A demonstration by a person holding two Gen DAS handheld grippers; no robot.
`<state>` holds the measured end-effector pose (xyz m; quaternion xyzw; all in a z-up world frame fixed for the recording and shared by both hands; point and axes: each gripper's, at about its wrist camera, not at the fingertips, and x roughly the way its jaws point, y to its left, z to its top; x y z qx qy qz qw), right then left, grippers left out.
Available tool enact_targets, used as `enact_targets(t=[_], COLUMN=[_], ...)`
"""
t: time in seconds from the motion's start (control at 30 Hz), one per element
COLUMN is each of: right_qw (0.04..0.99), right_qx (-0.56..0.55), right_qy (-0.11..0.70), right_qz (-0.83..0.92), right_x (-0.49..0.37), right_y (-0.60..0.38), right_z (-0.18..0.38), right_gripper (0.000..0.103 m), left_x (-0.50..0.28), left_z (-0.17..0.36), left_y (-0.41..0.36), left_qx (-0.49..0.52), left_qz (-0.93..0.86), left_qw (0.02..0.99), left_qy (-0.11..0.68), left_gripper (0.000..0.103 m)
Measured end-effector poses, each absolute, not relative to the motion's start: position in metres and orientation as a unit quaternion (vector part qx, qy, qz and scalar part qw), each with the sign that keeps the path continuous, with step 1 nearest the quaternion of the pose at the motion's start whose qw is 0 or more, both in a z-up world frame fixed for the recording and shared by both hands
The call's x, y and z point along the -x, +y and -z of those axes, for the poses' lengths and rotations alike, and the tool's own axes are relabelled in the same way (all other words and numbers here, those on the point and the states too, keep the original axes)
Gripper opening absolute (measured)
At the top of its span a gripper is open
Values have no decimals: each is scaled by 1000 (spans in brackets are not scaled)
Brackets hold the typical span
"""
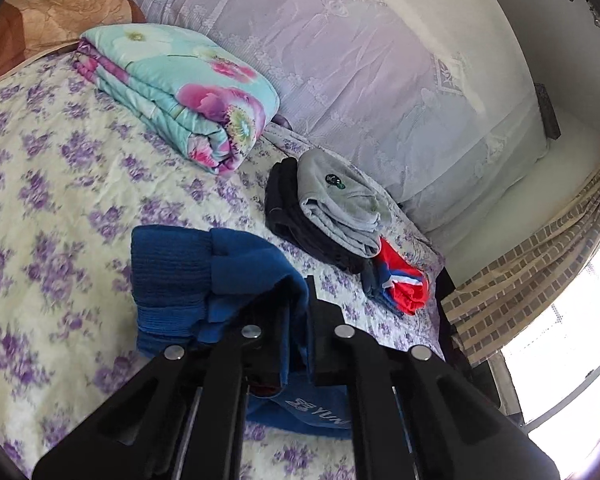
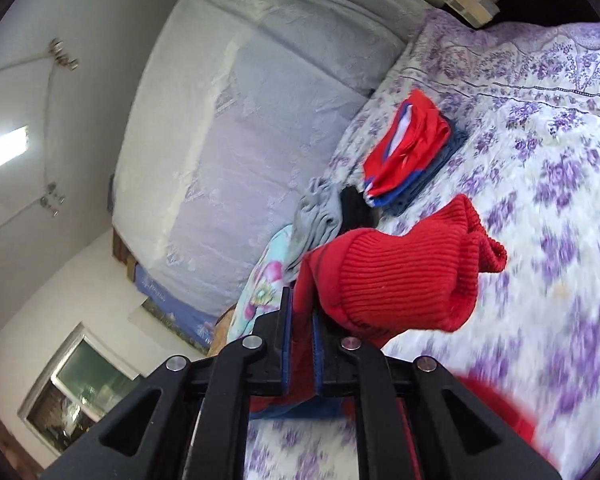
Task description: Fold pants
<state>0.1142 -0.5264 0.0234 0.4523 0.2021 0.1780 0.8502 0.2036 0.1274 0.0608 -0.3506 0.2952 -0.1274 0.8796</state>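
The pants have a blue leg and a red leg. In the left wrist view my left gripper (image 1: 298,312) is shut on the blue leg (image 1: 220,280); its ribbed cuff (image 1: 168,280) hangs over the bedspread. In the right wrist view my right gripper (image 2: 302,312) is shut on the red leg (image 2: 400,276); its ribbed red cuff (image 2: 420,264) is lifted above the bed. A strip of blue fabric (image 2: 300,408) shows under the right gripper's fingers.
The bed has a purple-flowered bedspread (image 1: 60,200). A folded floral quilt (image 1: 180,96) lies at the back. Folded grey and black clothes (image 1: 332,208) and a folded red and blue garment (image 1: 400,284) lie by the lace-covered wall side. The bed edge and a curtain (image 1: 520,280) are at right.
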Motion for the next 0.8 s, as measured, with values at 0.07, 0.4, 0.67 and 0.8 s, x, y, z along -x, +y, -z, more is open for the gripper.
enact_targets(t=[0.07, 0.4, 0.67, 0.8], right_qw=[839, 817, 837, 845], right_qx=[-471, -481, -416, -383], right_qy=[221, 314, 344, 358], right_qz=[-161, -46, -89, -107], right_x=[-154, -291, -185, -117], right_y=[-540, -569, -554, -541], right_z=[-13, 29, 28, 34], right_gripper=[8, 75, 80, 85], left_x=[-238, -382, -306, -266], left_z=[-69, -20, -16, -2], left_y=[122, 112, 136, 140], left_qx=[347, 376, 359, 359], left_qz=[116, 46, 75, 92], left_qw=[880, 839, 870, 853], left_qy=[301, 391, 330, 366], left_gripper=[5, 20, 71, 72])
